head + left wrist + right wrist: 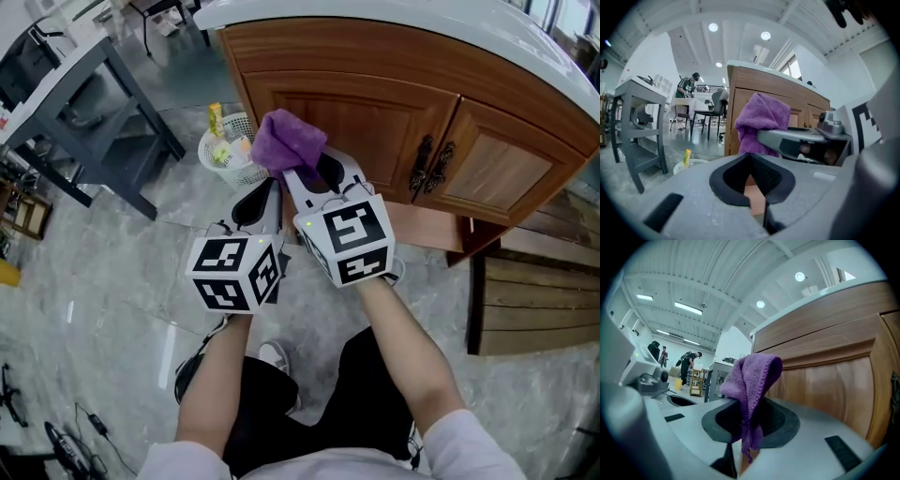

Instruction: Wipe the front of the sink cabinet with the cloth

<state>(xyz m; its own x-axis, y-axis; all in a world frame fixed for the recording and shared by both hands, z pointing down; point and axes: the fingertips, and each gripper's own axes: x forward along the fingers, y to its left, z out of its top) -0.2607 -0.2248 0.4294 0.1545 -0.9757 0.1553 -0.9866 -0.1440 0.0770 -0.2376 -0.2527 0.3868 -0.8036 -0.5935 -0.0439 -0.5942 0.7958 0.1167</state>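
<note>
A purple cloth (285, 142) is bunched at the tip of my right gripper (306, 174), whose jaws are shut on it. In the right gripper view the cloth (751, 385) drapes over the closed jaws, just in front of the wooden sink cabinet (834, 376). The cloth sits close to the left cabinet door (347, 122), slightly short of it. My left gripper (258, 199) is beside the right one, jaws shut with nothing between them. From the left gripper view the cloth (761, 123) and the right gripper's body (806, 140) show ahead.
A white basket (228, 150) with a yellow bottle stands on the floor left of the cabinet. A grey metal table (84, 103) is further left. Dark double handles (431, 167) sit between the cabinet doors. Wooden planks (534, 300) lie at the right.
</note>
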